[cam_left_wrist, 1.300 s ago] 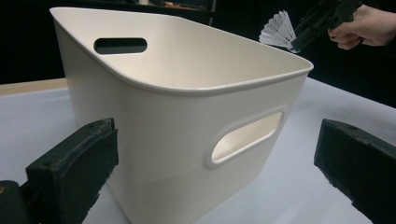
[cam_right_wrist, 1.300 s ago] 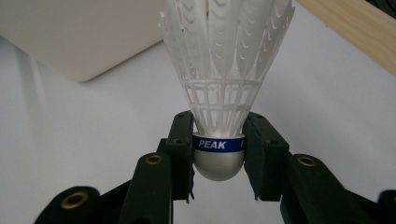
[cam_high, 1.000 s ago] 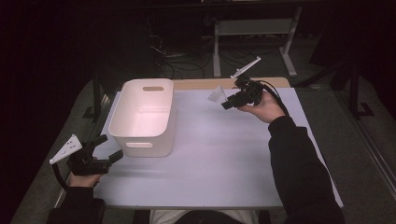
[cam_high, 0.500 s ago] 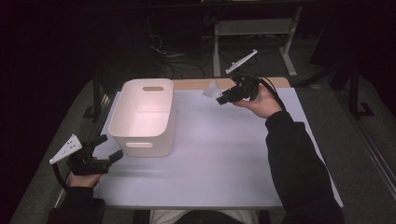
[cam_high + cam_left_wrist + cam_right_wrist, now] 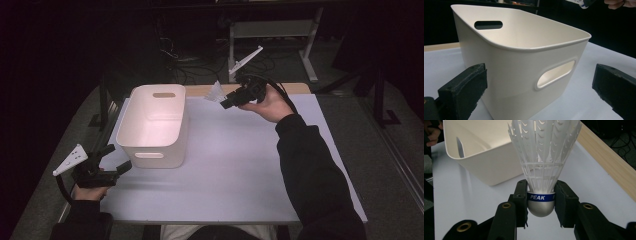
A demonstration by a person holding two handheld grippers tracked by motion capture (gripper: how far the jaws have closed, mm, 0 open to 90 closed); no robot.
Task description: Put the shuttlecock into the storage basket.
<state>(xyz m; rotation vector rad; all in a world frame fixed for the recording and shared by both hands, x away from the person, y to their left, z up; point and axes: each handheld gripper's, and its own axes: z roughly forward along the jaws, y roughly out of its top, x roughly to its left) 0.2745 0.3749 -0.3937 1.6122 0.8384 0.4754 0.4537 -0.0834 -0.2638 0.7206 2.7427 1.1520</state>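
A: What is the right gripper [image 5: 541, 202] holding?

B: Its fingers are closing on a shuttlecock [image 5: 543, 152] at the blue band above the cork. It is hanging over the far edge of the desk [image 5: 240, 165], beside the white bin [image 5: 155, 125].

A: And the left gripper [image 5: 114, 162]?

B: It is waiting with fingers wide, near the bin's front corner.

A: What could be going wrong?

B: The round cork is giving little grip, I think. It could be slipping out and falling outside the bin.

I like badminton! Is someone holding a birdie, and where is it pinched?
Yes. The right hand-held gripper pinches the shuttlecock by its rounded base; the left hand-held gripper holds nothing.
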